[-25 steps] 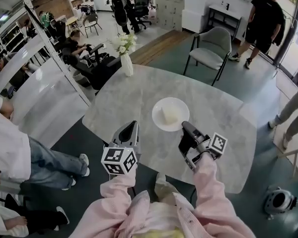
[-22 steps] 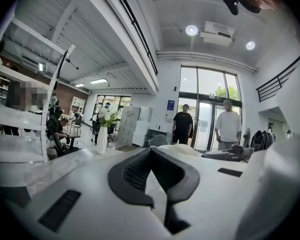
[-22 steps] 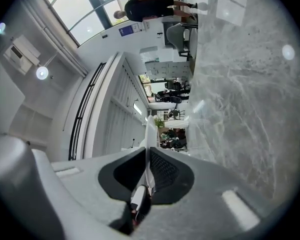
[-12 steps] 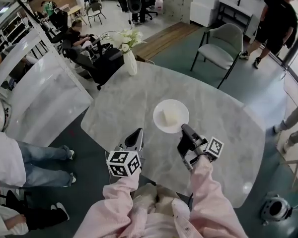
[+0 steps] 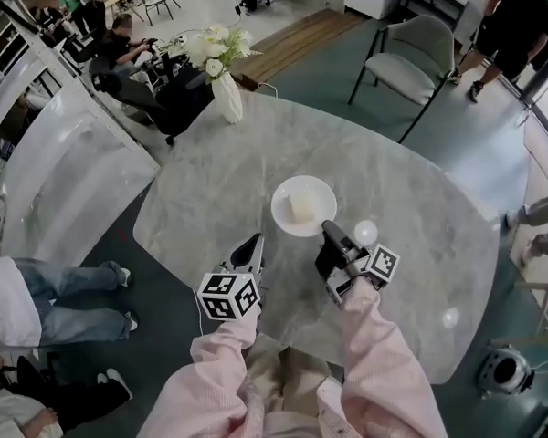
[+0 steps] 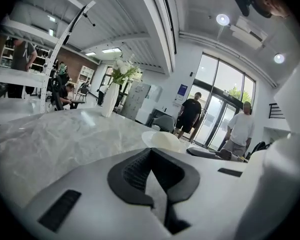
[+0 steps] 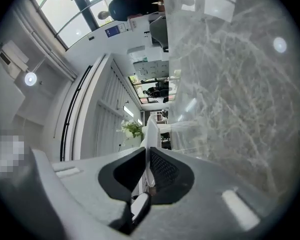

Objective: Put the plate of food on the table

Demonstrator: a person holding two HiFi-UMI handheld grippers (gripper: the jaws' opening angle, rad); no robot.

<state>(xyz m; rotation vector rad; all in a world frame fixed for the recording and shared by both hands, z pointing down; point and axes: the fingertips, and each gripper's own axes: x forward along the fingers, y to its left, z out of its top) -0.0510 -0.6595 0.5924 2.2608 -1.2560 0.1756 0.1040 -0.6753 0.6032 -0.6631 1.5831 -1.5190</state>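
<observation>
Two tools are held over the near side of a round grey marble worktop [image 5: 247, 167], one at the end of each pink-sleeved arm. The right tool [image 5: 329, 234] is clenched on the near rim of a white plate [image 5: 321, 192]. In the right gripper view the plate's thin white edge [image 7: 151, 129] stands directly between the dark ribbed pads of that tool [image 7: 146, 154], which press on it from both sides. The plate carries a pale block of food [image 5: 300, 207] near its middle and sits over the central part of the worktop, a little toward the person. Whether its base rests on the marble or hangs just above it cannot be told. The left tool [image 5: 252, 245] is beside the plate on its left and apart from it, pointing the same way. In the left gripper view this tool [image 6: 151, 153] has its pads closed against each other with nothing between them, and the plate [image 6: 162, 140] shows ahead and slightly to the right, low against the marble. Each tool bears a cube with square markers, the left one [image 5: 226, 297] nearer the person than the right one [image 5: 381, 263]. A white vase of white flowers [image 5: 225, 94] stands at the far left edge of the worktop, well apart from the plate, and a grey chair [image 5: 404, 60] stands beyond the far side.
</observation>
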